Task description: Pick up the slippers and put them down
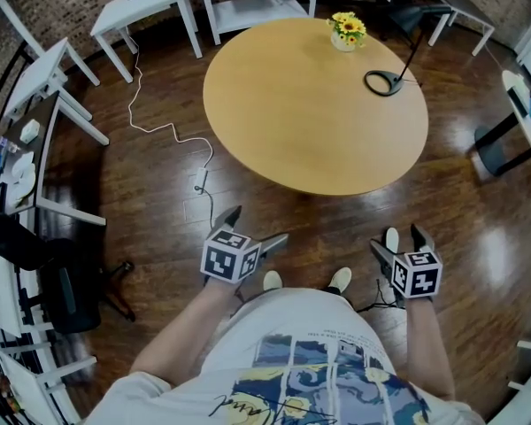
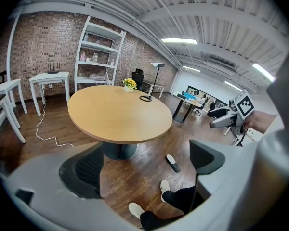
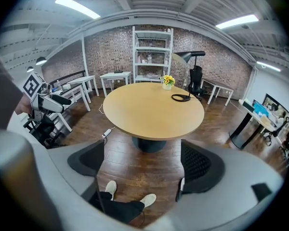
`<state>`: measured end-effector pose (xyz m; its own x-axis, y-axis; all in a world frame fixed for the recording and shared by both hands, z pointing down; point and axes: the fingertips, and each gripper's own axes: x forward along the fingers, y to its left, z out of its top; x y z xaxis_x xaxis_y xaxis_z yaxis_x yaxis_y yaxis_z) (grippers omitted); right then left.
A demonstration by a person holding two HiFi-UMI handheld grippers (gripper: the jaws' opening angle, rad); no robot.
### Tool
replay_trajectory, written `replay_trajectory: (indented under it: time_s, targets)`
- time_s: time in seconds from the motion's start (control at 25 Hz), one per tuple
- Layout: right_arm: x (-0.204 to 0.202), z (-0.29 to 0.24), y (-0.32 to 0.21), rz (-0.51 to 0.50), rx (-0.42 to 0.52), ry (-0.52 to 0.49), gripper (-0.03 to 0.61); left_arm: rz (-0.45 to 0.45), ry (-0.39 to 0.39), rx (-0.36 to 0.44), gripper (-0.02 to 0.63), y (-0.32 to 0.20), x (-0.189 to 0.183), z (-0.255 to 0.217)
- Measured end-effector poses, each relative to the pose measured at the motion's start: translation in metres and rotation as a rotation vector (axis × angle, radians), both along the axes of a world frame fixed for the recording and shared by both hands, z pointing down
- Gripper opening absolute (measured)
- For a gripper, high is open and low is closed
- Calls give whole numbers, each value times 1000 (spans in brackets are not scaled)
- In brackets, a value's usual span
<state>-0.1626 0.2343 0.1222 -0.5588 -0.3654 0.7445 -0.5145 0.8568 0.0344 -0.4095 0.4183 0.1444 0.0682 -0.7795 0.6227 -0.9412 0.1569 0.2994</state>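
Note:
One slipper (image 1: pixel 391 238), white on top with a dark sole, lies on the wooden floor to the right of the person's white shoes (image 1: pixel 272 281). The left gripper view shows this slipper (image 2: pixel 172 162) on the floor between the jaws, far below. In the right gripper view the slipper (image 3: pixel 182 184) is mostly hidden behind the right jaw. My left gripper (image 1: pixel 258 224) is held open above the floor, left of the shoes, holding nothing. My right gripper (image 1: pixel 396 239) hangs open over the slipper, well above it. No second slipper is in view.
A round wooden table (image 1: pixel 314 104) stands ahead, carrying a flower pot (image 1: pixel 346 32) and a black lamp base (image 1: pixel 385 82). A white cable (image 1: pixel 173 131) runs across the floor at left. White desks (image 1: pixel 146 7) and a black chair (image 1: pixel 62 282) line the left side.

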Motion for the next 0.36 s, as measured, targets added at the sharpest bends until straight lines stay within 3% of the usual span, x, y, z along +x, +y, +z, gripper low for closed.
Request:
replay_trajectory:
  time_s: [0.36]
  targets:
    - [-2, 9, 1, -2, 1, -5, 517, -4, -1, -5, 557, 4, 0, 10]
